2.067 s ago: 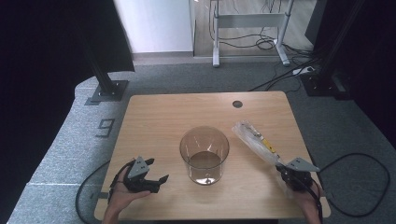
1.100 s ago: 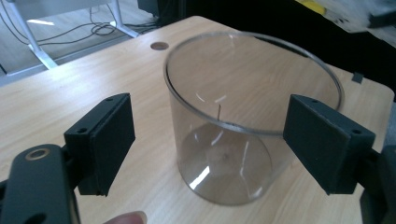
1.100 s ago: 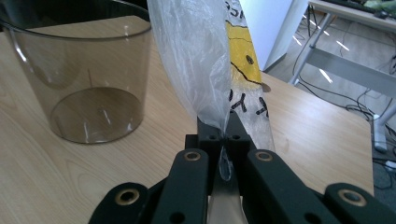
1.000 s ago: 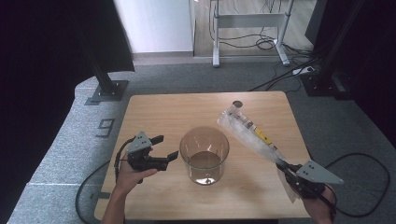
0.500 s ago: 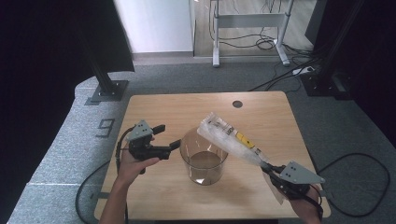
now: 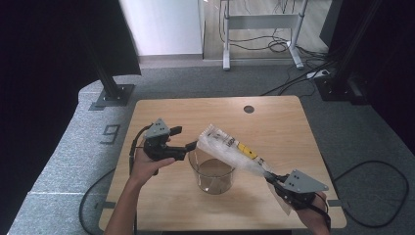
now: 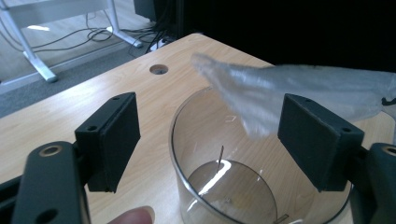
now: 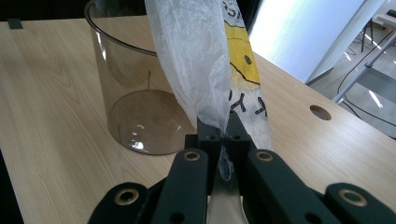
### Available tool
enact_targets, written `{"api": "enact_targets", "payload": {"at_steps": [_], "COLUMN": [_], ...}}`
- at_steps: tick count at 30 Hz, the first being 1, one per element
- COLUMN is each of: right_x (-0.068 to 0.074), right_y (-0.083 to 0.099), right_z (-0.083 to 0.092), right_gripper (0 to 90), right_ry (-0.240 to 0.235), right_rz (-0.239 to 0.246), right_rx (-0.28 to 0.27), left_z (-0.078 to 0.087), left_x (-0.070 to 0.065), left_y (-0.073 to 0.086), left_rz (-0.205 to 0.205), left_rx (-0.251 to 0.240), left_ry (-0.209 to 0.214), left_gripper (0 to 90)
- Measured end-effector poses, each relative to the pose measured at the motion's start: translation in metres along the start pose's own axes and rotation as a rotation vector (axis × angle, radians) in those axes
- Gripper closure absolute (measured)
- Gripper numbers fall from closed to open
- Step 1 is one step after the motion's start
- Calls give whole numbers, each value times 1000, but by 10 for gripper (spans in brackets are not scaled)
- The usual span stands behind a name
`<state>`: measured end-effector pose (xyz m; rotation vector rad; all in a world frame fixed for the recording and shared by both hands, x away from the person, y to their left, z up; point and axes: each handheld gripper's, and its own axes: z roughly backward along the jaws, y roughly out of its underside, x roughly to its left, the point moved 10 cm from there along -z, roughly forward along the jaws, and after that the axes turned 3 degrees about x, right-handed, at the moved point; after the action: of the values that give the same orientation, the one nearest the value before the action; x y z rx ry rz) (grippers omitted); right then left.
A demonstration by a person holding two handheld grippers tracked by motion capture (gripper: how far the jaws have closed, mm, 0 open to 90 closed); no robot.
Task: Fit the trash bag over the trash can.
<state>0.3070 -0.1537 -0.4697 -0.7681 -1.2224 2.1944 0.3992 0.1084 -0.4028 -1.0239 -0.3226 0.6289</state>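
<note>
**Plastic bag held out over the clear tub**

Nearest the person, the right tongs [image 6: 272, 179] are clamped on the lower end of a clear plastic bag [image 6: 230, 149] with yellow print, which slants up and left across the rim of a clear round tub [image 6: 211, 172]. The tub stands near the middle of the pale wood worktop [image 6: 284, 132]. On the other side, the left tongs [image 6: 188, 145] stand apart beside the tub's rim, the bag's free end reaching between their pads without being pressed; their jaws have just been closing a little. Towards the far edge of the worktop is a round cable hole [image 6: 249, 108]. Beyond lies grey carpet [image 6: 195, 83] with a painted "9" [image 6: 110, 132], black stand feet, cables, and a white frame [image 6: 259, 22] at the back.

Two seconds ago the bag lay low at the tub's right and the left tongs sat near the front edge; since then the bag has swung up over the tub and the left tongs have come up to meet it.
</note>
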Motion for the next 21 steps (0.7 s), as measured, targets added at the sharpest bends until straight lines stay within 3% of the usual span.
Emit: {"api": "enact_targets", "payload": {"at_steps": [4, 11, 14, 21], "right_x": [1, 7, 8, 15], "right_y": [-2, -6, -7, -14], "right_z": [1, -1, -4, -7], "right_gripper": [879, 879, 879, 879], "right_ry": [9, -7, -11, -32], "right_rz": [8, 23, 27, 56], "right_rx": [2, 1, 1, -15], "left_z": [-1, -8, -13, -31], "left_x": [0, 1, 0, 0], "left_y": [-19, -30, -30, -18], "left_rz": [-5, -6, 5, 10], "left_rx": [-19, -5, 4, 67], "left_ry": [-6, 6, 21, -10], "left_gripper": [223, 234, 239, 306]}}
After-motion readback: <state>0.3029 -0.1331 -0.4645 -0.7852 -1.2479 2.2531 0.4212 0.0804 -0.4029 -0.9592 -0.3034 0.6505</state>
